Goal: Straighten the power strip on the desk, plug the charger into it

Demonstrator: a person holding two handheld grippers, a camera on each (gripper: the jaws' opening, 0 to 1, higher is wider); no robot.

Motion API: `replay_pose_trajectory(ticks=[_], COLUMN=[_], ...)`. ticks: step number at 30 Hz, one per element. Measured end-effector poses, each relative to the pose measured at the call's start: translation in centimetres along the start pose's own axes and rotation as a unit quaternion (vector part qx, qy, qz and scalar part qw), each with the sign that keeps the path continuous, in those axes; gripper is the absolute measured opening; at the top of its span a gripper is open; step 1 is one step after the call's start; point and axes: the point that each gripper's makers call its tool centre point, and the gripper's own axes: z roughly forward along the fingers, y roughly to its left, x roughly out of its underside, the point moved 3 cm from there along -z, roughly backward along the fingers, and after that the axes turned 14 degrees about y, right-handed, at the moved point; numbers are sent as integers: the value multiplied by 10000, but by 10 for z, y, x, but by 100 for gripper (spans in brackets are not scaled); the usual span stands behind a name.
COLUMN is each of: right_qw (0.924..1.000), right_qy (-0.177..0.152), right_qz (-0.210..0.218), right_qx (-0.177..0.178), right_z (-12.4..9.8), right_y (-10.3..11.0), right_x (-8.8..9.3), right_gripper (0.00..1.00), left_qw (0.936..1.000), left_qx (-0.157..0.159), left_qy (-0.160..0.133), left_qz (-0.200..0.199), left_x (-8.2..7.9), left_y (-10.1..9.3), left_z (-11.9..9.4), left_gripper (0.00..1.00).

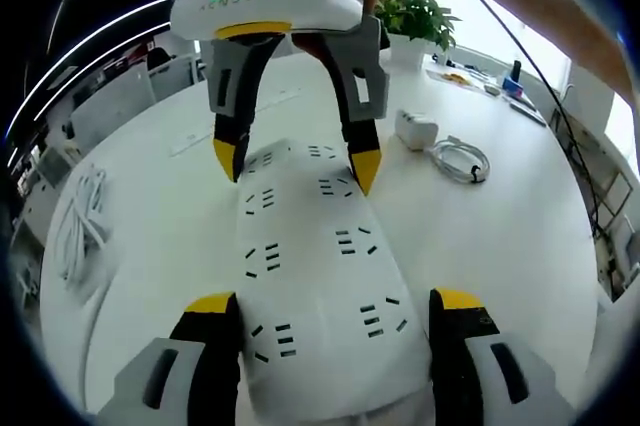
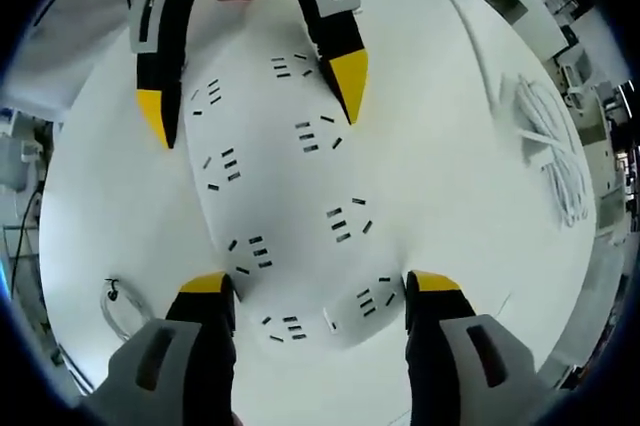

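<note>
**Power strip straddled at both ends; charger not yet plugged in**

From left to right, we see the left gripper (image 1: pixel 330 311) and right gripper (image 2: pixel 315 291), both with jaws spread wide, straddling opposite ends of the power strip (image 1: pixel 315 246) without pinching it. Right of it lies the charger (image 1: pixel 417 129) with its coiled cable (image 1: pixel 460 160), untouched. We judge straightening underway, 1 step left: plugging.

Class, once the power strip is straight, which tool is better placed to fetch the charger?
Right. The right tool hovers at the power strip's end nearest the charger; the left tool straddles the opposite end.
</note>
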Motion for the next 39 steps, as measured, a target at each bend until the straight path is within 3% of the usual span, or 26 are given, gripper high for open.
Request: replay_pose_trajectory(ticks=[17, 25, 39], right_qw=[9986, 9955, 9913], right_qy=[-91, -201, -53], right_qz=[529, 923, 1308], right_qx=[-23, -33, -105], right_z=[-1, -3, -4], right_y=[9, 25, 38], right_x=[4, 4, 1], right_gripper=[67, 67, 67], left_qw=[9991, 9976, 9941], left_qx=[178, 293, 458], left_qy=[122, 164, 244], left_qz=[372, 610, 955], left_x=[3, 3, 5], left_y=[1, 0, -4], left_z=[-1, -3, -4], left_gripper=[76, 75, 75])
